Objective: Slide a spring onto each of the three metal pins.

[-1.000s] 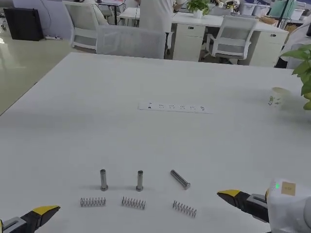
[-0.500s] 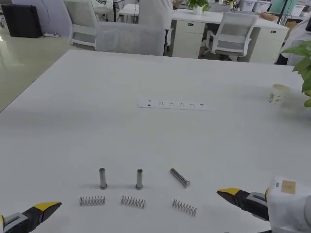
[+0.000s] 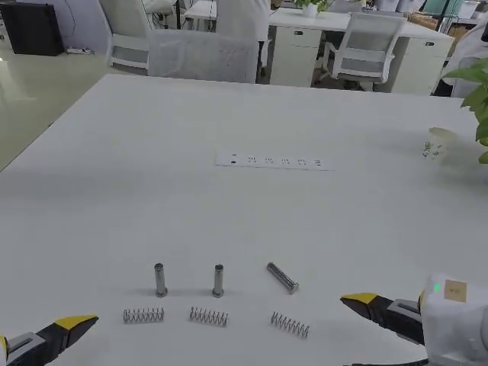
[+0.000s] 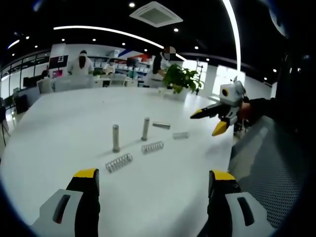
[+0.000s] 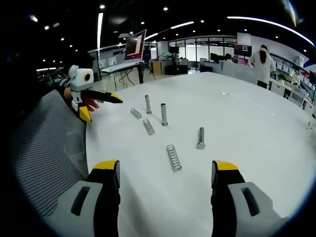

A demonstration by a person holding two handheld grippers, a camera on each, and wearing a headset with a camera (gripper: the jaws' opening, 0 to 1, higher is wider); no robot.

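While both of my grippers hover low at the near edge of the white table (image 3: 229, 213), my left gripper (image 4: 154, 174) has its yellow-tipped jaws spread wide with nothing between them. My right gripper (image 5: 165, 165) is just the same, wide apart and empty.

Between the two grippers, the left pin (image 3: 160, 280) and the middle pin (image 3: 218, 280) stand upright. The third pin (image 3: 282, 278) lies on its side just to their right. Nearer to me the left spring (image 3: 143, 315), the middle spring (image 3: 209, 316) and the right spring (image 3: 290, 325) lie flat in a row, one before each pin, none touching a pin.

Further out, a white power strip (image 3: 273, 162) sits mid-table. A paper cup (image 3: 436, 145) stands near the far right, beside green plant leaves (image 3: 476, 91). Beyond the table are a mesh-backed office chair (image 3: 202, 57), white drawer units (image 3: 293, 57) and a pale glossy floor (image 3: 38, 91).
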